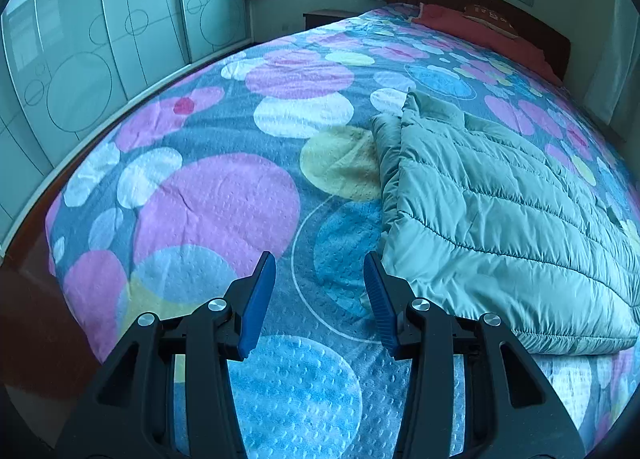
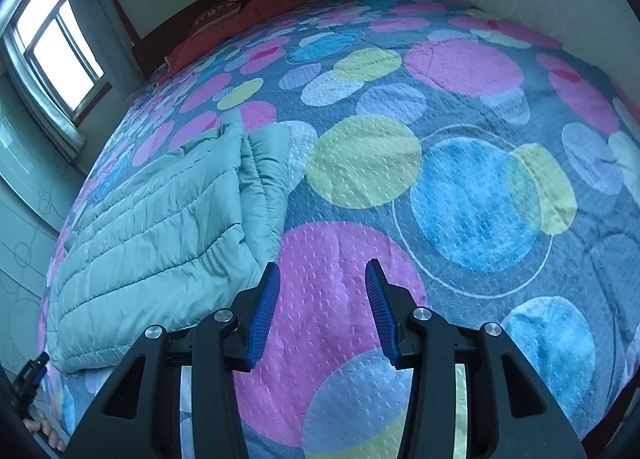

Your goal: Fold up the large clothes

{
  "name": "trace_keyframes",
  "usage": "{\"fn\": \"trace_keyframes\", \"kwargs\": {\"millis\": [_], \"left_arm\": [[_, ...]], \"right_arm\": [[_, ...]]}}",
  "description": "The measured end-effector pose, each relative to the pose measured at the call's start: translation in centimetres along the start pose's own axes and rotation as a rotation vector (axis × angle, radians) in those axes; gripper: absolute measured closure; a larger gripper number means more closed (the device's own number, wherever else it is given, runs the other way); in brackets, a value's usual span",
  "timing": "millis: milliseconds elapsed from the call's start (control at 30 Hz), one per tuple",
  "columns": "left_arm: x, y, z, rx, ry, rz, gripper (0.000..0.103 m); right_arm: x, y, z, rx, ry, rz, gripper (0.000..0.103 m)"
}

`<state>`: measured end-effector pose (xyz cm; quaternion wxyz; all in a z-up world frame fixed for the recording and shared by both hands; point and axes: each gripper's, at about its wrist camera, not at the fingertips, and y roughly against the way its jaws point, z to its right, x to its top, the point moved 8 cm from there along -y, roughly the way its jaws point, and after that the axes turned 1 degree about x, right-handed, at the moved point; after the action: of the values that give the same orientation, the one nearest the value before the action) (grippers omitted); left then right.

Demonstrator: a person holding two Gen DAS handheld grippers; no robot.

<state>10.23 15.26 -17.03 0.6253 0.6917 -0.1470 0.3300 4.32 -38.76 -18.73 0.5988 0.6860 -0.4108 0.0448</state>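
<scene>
Your left gripper (image 1: 320, 291) and right gripper (image 2: 322, 299) both hang open and empty over the bed (image 1: 224, 195). The jacket (image 1: 500, 211) lies between them, already folded over, so next you likely need an edge to grab.

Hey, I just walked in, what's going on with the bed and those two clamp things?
A person holds a gripper in each hand over a bed covered by a circle-patterned bedspread. A pale green quilted jacket lies on it, already folded into a bundle. The left gripper and right gripper both hover above the bedspread on either side of the jacket, jaws open, holding nothing. A red pillow sits at the headboard.
</scene>
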Motion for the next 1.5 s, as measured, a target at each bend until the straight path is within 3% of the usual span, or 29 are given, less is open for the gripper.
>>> {"fn": "trace_keyframes", "kwargs": {"millis": [133,233,567,800,1033,1267,1500], "left_arm": [[1.5,1.9,0.9,0.052,-0.085,0.096,0.057],[2.7,3.0,2.4,0.034,-0.117,0.137,0.057],[4.7,1.8,11.3,-0.063,-0.227,0.154,0.057],[5.8,-0.6,15.9,-0.067,-0.276,0.143,0.057],[4.9,-4.1,16.9,-0.061,-0.278,0.069,0.057],[4.0,-5.9,17.1,-0.061,-0.284,0.048,0.057],[3.3,-6.9,17.3,-0.064,-0.287,0.039,0.057]], "right_arm": [[0.8,1.2,-2.6,-0.03,0.101,0.043,0.058],[1.2,1.8,-5.8,-0.006,0.177,0.073,0.058],[0.8,-1.3,-18.0,0.142,0.357,0.033,0.058],[0.9,-3.7,-24.0,0.181,0.422,0.017,0.058],[-0.6,-7.1,-25.6,0.161,0.448,-0.046,0.058],[-2.5,-10.1,-25.2,0.099,0.492,-0.081,0.058],[-3.0,-10.9,-25.0,0.089,0.49,-0.088,0.058]]}}
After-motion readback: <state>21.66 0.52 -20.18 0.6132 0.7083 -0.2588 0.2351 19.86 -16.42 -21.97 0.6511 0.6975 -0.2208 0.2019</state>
